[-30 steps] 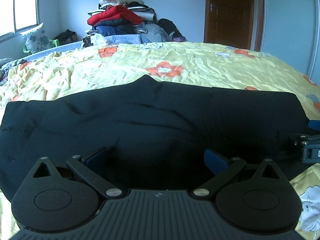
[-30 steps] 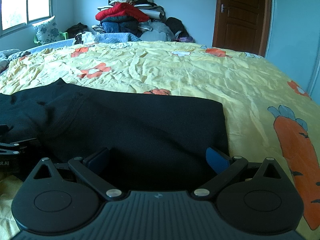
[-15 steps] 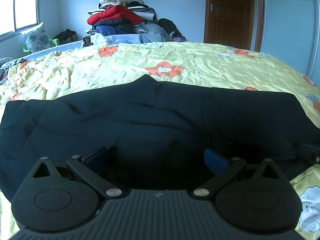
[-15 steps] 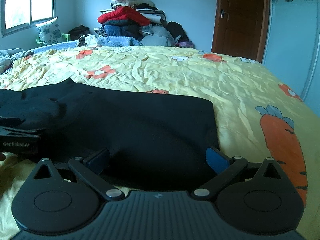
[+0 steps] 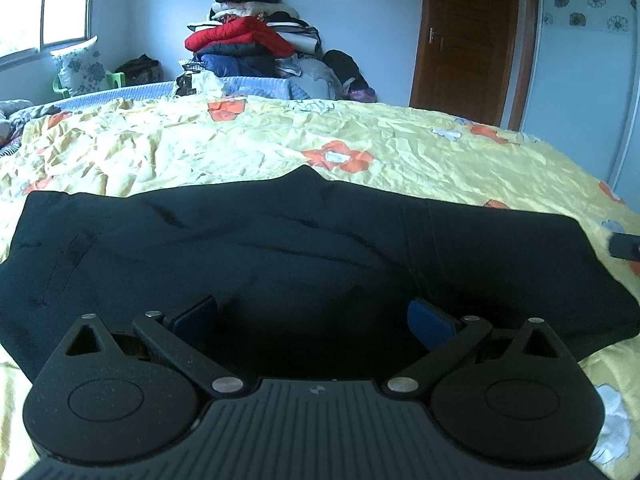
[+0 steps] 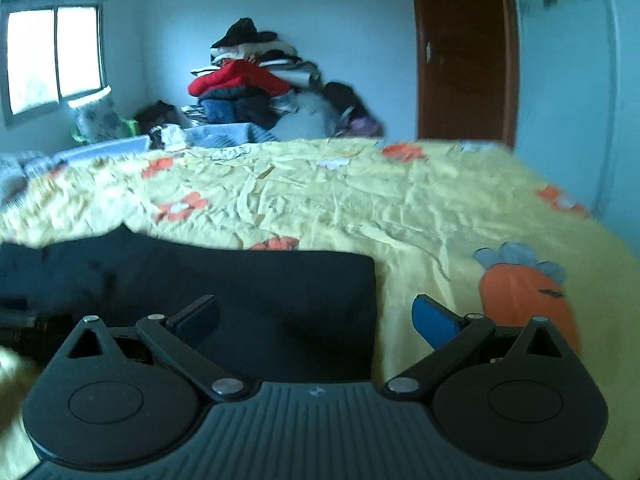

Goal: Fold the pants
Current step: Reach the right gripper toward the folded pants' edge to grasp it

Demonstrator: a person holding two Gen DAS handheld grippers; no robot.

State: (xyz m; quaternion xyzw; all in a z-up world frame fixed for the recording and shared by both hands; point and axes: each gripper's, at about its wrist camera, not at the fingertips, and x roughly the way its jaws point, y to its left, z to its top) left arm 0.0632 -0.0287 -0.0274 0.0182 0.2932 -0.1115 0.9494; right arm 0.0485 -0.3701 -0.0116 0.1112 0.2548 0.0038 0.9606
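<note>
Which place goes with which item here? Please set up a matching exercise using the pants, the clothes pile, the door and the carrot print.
Column one:
1. pants
2. clothes pile
3. door
4. carrot print

Column two:
A. on the bedsheet, right of the pants
B. against the far wall, beyond the bed
C. spread flat on the near part of the bed
D. far right of the room, shut

Pairs: 1-C, 2-B, 3-D, 4-A
</note>
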